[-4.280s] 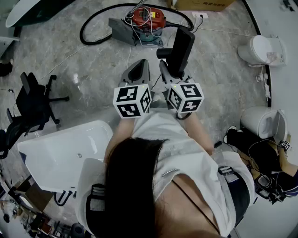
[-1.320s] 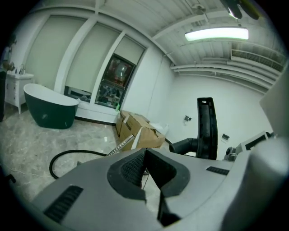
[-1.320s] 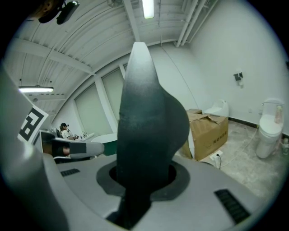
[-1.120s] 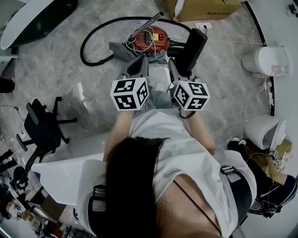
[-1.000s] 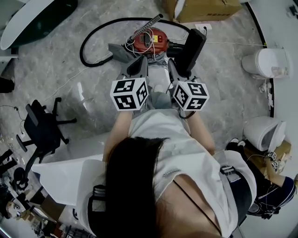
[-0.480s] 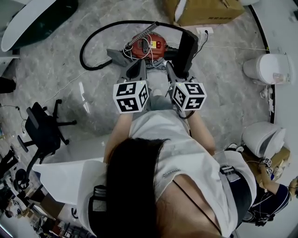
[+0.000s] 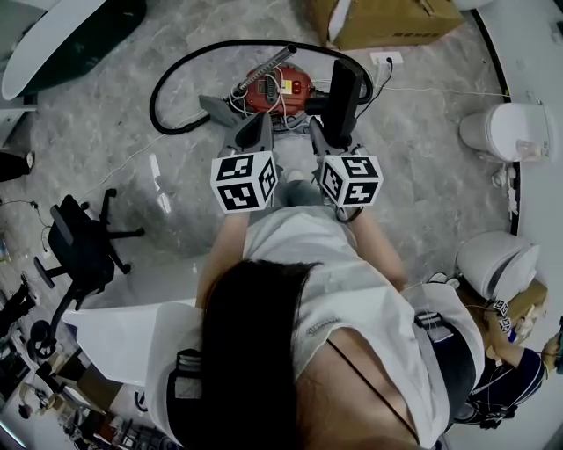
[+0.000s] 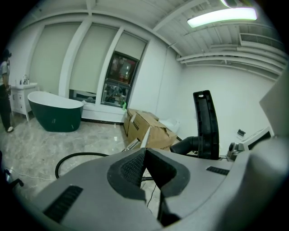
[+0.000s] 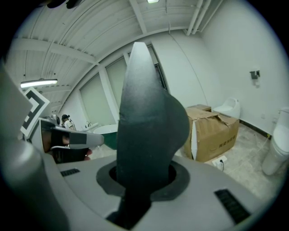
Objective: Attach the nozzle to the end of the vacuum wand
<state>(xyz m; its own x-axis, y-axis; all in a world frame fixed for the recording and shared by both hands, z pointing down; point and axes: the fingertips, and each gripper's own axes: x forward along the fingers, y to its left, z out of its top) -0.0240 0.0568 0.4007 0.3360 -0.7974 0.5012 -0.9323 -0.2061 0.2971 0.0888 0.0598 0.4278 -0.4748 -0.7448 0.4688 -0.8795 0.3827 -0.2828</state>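
Note:
In the head view my right gripper [image 7: 324, 123] is shut on the black floor nozzle [image 7: 343, 88], which sticks up and forward from its jaws. That nozzle [image 9: 149, 126] fills the middle of the right gripper view, clamped in the right gripper [image 9: 144, 180]. My left gripper [image 7: 262, 123] is beside it, shut with nothing in it; its pads [image 8: 144, 155] meet in the left gripper view. Just ahead on the floor sits the red vacuum [image 7: 277, 88]. The silver wand [image 7: 280, 57] lies slanted over it, and the black hose [image 7: 176, 75] loops to the left.
A cardboard box [image 7: 387, 18] stands behind the vacuum. White toilets [image 7: 506, 132] stand at the right, with another [image 7: 493, 259] nearer. An office chair [image 7: 79, 246] and a white bathtub [image 7: 114, 321] are at the left, a dark green bathtub [image 8: 54, 110] farther back. Thin cables trail on the marble floor.
Both grippers have moved forward and a little down toward the red vacuum, the nozzle carried along in the right one. The jaws have not changed.

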